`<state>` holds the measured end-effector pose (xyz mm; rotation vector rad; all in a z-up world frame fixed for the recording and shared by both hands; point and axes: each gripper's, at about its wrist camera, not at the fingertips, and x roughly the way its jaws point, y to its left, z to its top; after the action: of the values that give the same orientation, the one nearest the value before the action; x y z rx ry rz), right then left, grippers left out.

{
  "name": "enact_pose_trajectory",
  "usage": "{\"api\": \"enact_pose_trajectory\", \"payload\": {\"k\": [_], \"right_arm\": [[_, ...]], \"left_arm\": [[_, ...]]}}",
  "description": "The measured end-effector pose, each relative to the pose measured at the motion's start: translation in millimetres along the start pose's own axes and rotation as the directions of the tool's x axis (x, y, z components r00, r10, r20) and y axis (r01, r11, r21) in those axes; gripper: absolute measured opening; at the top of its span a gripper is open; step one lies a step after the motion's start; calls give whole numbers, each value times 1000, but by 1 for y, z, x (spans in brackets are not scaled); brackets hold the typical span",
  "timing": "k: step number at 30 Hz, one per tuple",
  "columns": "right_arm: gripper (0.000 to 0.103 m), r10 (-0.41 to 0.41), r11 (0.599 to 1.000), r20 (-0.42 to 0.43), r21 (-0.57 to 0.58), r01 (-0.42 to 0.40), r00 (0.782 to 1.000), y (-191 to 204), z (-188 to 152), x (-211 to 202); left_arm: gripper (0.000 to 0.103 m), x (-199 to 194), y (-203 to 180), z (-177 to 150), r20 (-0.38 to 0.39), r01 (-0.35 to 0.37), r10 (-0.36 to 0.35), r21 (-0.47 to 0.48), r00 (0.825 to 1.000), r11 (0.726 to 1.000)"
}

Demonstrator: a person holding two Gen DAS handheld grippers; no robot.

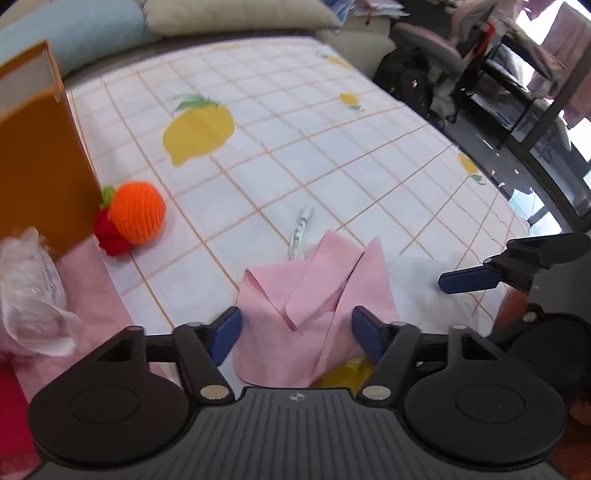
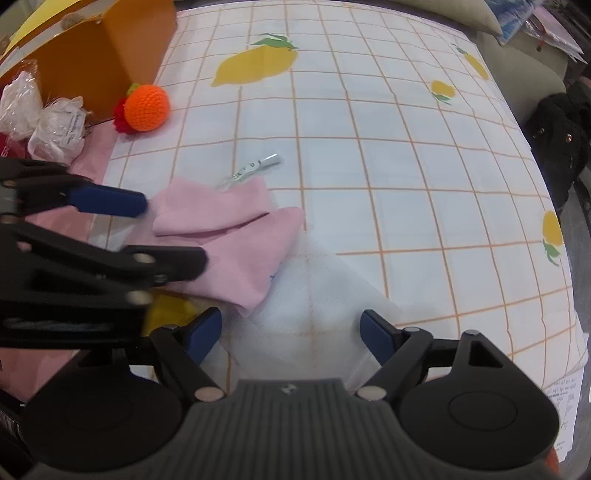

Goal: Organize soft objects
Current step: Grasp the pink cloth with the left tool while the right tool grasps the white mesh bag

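A crumpled pink cloth (image 1: 314,306) lies on the lemon-print sheet (image 1: 295,147). My left gripper (image 1: 295,334) is open, its blue fingers on either side of the cloth's near part. The cloth also shows in the right wrist view (image 2: 236,240). My right gripper (image 2: 291,332) is open and empty over a thin white sheet (image 2: 314,295) beside the cloth. An orange crocheted ball (image 1: 138,212) with a red crocheted piece (image 1: 109,232) rests against an orange box (image 1: 40,158). The ball also shows in the right wrist view (image 2: 146,108).
A white plastic-wrapped bundle (image 1: 31,291) lies on another pink cloth (image 1: 92,291) at the left. A small white tube (image 2: 258,164) lies past the cloth. Pillows (image 1: 74,29) line the far edge. A chair and clutter (image 1: 443,66) stand off the right side.
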<state>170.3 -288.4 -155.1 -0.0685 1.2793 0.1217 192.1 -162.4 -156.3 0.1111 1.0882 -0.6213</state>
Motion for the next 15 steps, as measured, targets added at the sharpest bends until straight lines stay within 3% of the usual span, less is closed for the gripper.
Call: {"api": "enact_pose_trajectory", "payload": {"k": [2, 5, 8, 10, 12, 15], "right_arm": [[79, 1, 1000, 3, -3, -1, 1000, -1, 0, -1], [68, 14, 1000, 19, -21, -13, 1000, 2, -2, -4], [46, 24, 998, 43, -53, -22, 999, 8, -2, -7], [24, 30, 997, 54, -71, -26, 998, 11, -3, -9], [8, 30, 997, 59, -79, -25, 998, 12, -4, -10], [1, 26, 997, 60, -76, -21, 998, 11, -4, -10]], "left_arm": [[63, 0, -5, -2, 12, -13, 13, 15, 1000, 1000], [43, -1, -12, -4, 20, -72, 71, 46, 997, 996], [15, -5, -13, -9, 25, -80, 79, 40, 997, 996], [9, -8, -11, -12, 34, -85, 84, 27, 996, 996], [6, -17, -10, -17, 53, -96, 95, 13, 994, 995], [5, -34, -3, -26, 76, -129, 130, -16, 989, 992]]}}
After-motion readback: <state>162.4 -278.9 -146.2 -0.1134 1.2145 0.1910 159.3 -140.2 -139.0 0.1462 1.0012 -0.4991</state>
